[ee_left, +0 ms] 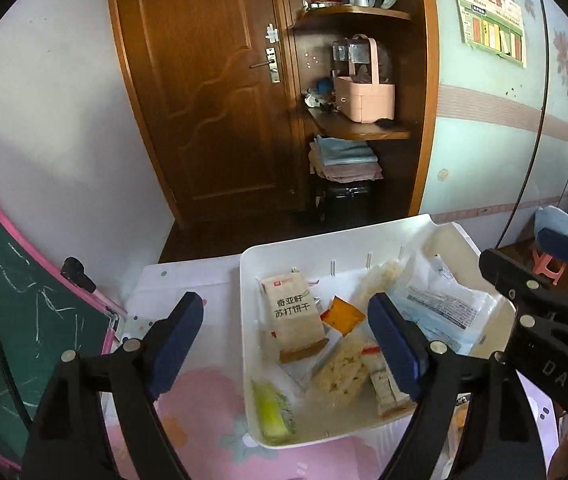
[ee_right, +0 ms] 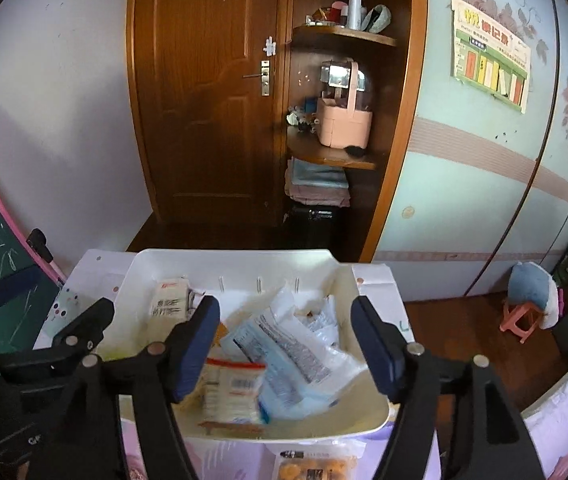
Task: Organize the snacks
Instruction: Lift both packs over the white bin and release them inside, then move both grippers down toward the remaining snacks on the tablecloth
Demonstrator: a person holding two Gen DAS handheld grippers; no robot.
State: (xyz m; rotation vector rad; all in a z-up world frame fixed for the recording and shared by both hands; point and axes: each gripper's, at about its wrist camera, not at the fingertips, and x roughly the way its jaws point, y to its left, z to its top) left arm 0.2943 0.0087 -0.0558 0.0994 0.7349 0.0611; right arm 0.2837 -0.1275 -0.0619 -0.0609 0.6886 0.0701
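bin [ee_left: 268, 256]: white
cracker packet [ee_left: 294, 316]: beige, brown base
small sachet [ee_left: 342, 315]: orange
tablecloth [ee_left: 204, 400]: pink, flower-patterned
gripper pads [ee_left: 178, 336]: dark blue
basket [ee_left: 364, 98]: pale pink

Ahead of me stands a brown wooden door [ee_left: 204, 92], shut. Beside it, open shelves [ee_left: 358, 132] carry a pink basket [ee_left: 364, 98] and folded cloths [ee_left: 344, 160]. A chalkboard [ee_left: 16, 320] leans at my left; a poster [ee_right: 490, 66] hangs on the wardrobe.

Both wrist views look down, close, over white bin [ee_left: 364, 236] [ee_right: 236, 258], toward door [ee_left: 204, 80] [ee_right: 204, 80]; bin shared.
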